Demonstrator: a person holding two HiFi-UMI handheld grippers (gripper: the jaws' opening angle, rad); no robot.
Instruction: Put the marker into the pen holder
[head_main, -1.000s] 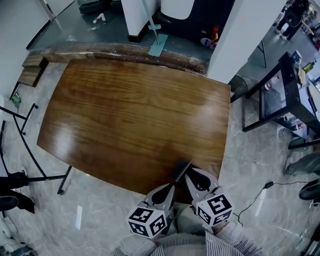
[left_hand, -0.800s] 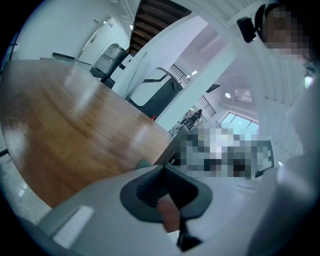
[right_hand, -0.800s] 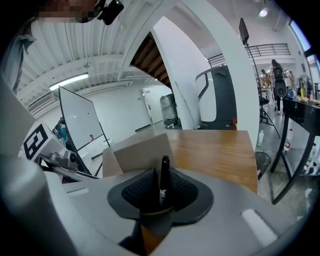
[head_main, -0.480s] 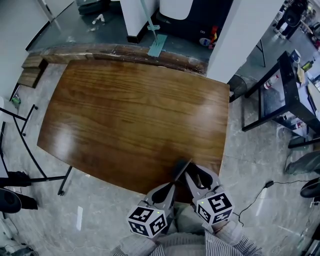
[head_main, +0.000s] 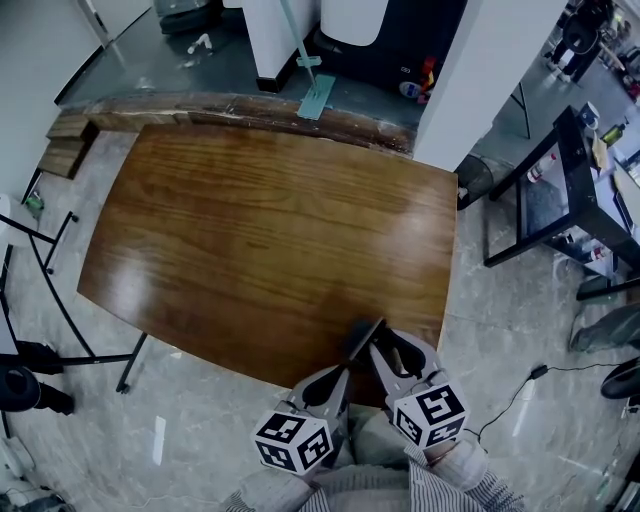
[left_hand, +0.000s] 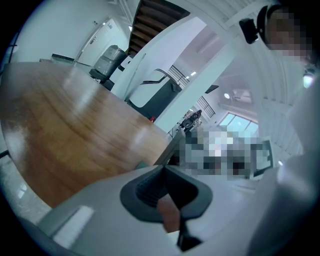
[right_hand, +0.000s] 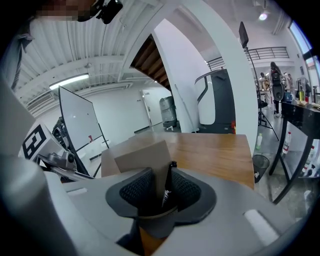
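**Marker at the pen holder, fingers letting go**

The black marker (right_hand: 167, 187) stands up straight, right against the tan wall of the pen holder (right_hand: 142, 156). Both are at the near edge of the brown bench (head_main: 260, 230), close to the person. I cannot tell if the marker's bottom end is down inside the holder.

The right gripper (right_hand: 161, 194) is around the marker. Its fingers (right_hand: 134, 192) are opening. The marker is between them with a little room, so it looks like it is being let go.

The left gripper (left_hand: 163, 172) is just beside the right one. Its fingers (left_hand: 149, 184) look pressed together at the tips. A small brown bit shows lower down between them, and I cannot tell what it is.

The marker is thin, and I think it is light and stiff. Its body looks smooth, so it could slip or tip over in a loose hold. The best place to hold it is around the middle, with one finger on each side. The holder looks light too, like thin card, so a bump could push it over. It sits near the bench edge, so it could fall off.
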